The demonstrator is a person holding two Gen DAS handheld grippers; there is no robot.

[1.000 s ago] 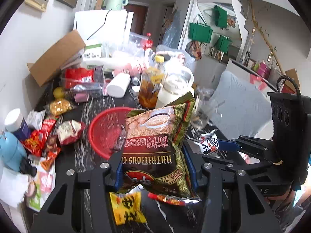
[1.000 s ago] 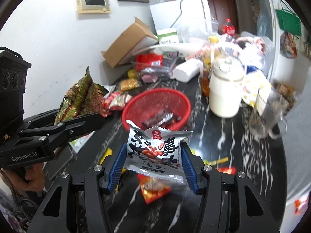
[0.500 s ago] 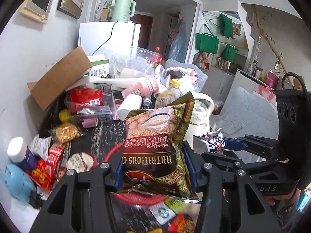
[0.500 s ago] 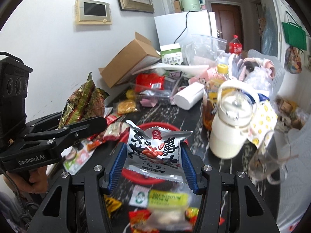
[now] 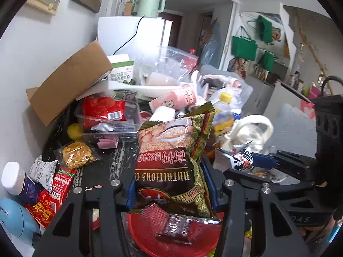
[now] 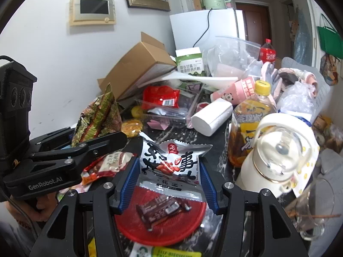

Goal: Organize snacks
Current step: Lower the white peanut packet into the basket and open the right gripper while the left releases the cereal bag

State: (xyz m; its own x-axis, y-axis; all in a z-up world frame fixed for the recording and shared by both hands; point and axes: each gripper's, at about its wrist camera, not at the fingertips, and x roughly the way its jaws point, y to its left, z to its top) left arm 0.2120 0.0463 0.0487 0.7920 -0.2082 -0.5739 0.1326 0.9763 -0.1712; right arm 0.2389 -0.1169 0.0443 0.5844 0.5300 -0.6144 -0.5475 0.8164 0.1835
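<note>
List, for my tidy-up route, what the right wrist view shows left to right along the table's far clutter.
Cardboard box → red snack bag → white roll → yellow-capped bottle → white jug.

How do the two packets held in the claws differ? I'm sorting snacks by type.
The cereal bag in the left claw is larger, brown, red and green-gold, and pictures a bowl of oats. The peanut packet in the right claw is smaller and white, with bold black characters and pictured red peanuts. Both are sealed, held upright, and hang over the red basket.
</note>
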